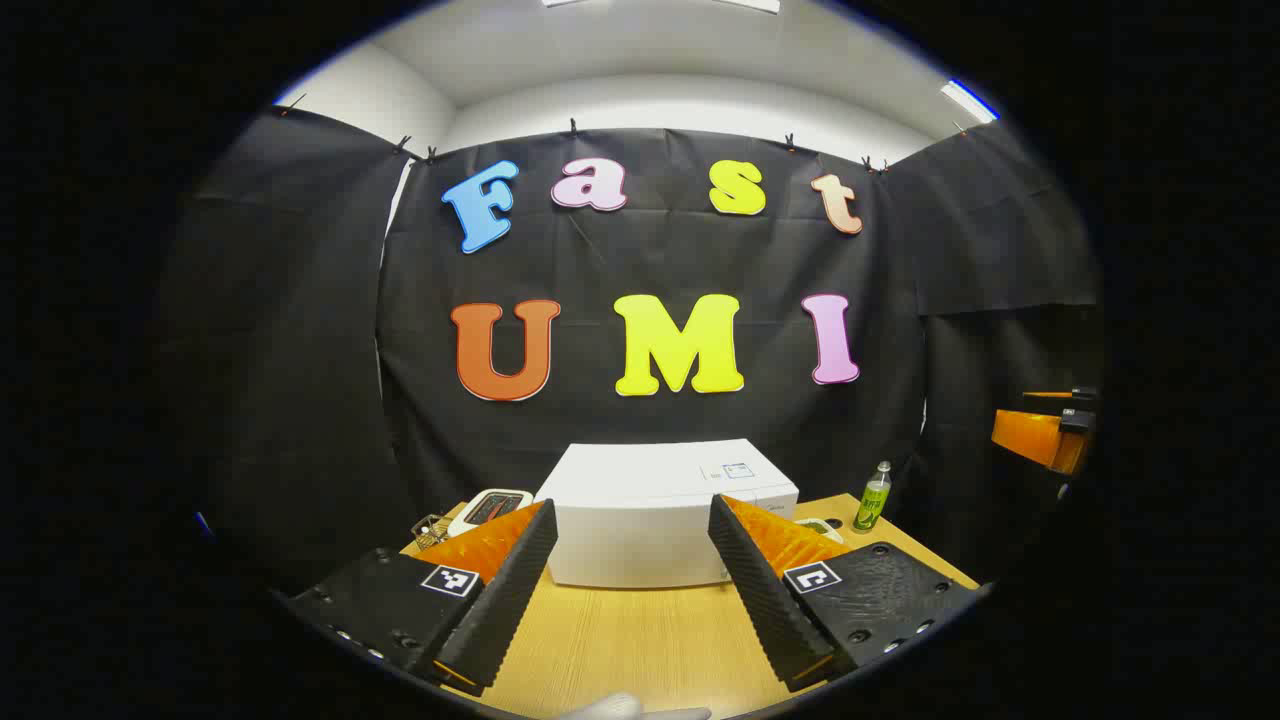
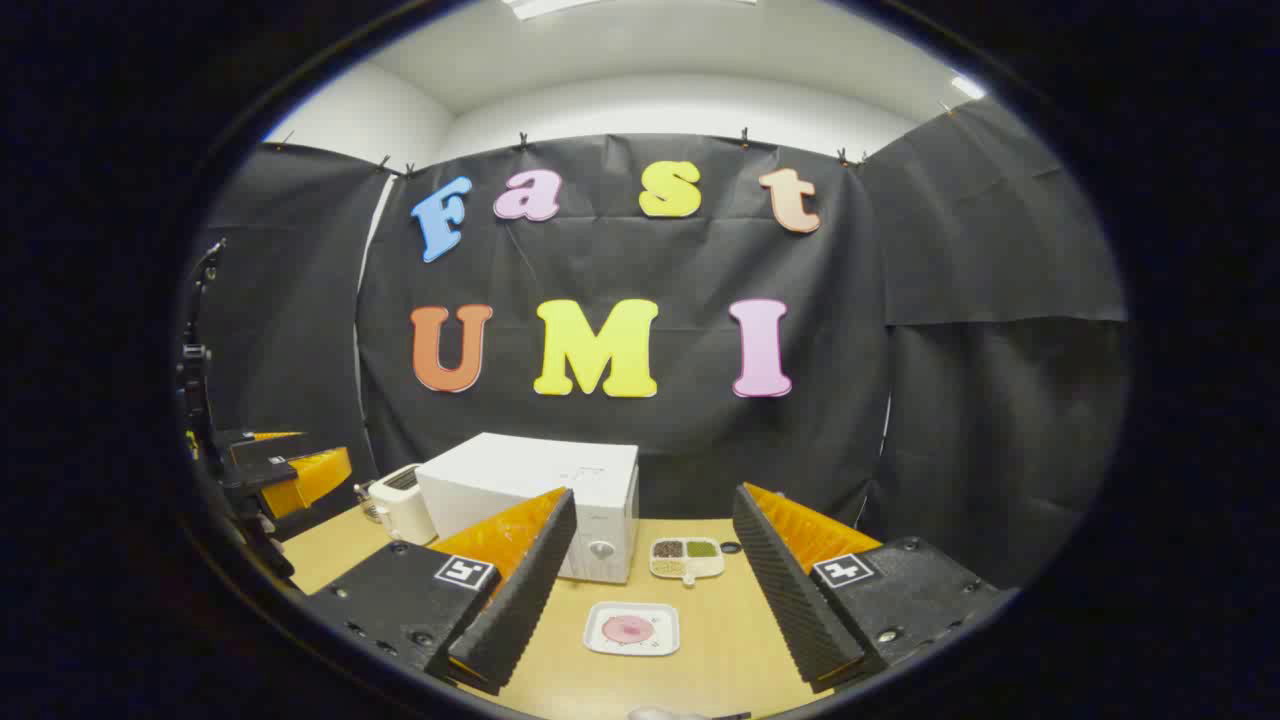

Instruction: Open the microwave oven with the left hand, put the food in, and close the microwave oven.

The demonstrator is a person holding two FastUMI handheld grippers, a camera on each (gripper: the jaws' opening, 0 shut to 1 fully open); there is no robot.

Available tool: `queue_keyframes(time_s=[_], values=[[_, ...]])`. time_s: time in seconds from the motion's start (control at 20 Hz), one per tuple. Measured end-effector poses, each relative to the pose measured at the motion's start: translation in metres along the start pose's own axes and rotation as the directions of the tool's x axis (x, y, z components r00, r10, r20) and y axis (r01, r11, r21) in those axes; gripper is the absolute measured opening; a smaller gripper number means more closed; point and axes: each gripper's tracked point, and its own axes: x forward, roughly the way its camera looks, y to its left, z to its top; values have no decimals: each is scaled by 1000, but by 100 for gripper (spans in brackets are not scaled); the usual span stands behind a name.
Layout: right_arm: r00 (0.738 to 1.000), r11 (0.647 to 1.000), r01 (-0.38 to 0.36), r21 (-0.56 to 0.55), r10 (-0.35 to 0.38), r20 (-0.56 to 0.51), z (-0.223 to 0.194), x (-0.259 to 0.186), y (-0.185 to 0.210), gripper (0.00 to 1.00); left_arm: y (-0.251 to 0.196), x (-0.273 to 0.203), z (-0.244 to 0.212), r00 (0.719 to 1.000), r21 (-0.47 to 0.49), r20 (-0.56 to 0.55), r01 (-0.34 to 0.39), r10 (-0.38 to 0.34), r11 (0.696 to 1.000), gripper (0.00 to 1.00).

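Both grippers are hanging back from the pale wooden counter (image 2: 720,640), nothing touched yet. The left gripper (image 1: 632,590) has its jaws spread wide and empty, lined up on the boxy white microwave oven (image 1: 640,520), which sits shut toward the back of the counter. Makes sense, since the left one has to get that door open first, though I can't make out a handle from the left gripper view. In the right gripper view the microwave oven shows its front corner with a round knob (image 2: 601,549) low on the panel.

The right gripper (image 2: 655,600) is spread and empty too, and it's hovering pretty much over the food: a pink round thing on a small white square tray (image 2: 632,629), out in the open in front of the microwave oven. My guess is it's parked there so it can grab the tray once the door's open.

Other stuff: a white divided dish with dark and green fillings (image 2: 687,556) just beside the microwave oven, a white toaster (image 2: 402,502) on its other side, and a small green bottle (image 1: 873,497) near the counter's far edge.
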Motion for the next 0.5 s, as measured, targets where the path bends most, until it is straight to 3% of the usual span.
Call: queue_keyframes(time_s=[0.1,0.15,0.5], values=[[1000,1000,1,-1,-1,10,2,-1,3,92,2,-1,1,1000,6,0,-6,6,1000,95],[1000,1000,-1,-3,1,9,2,-1,5,100,3,-1,0,1000,7,0,-5,5,1000,95],[1000,1000,0,-1,0,10,-1,-4,6,100,8,2,2,1000,20,13,-11,10,1000,95]])
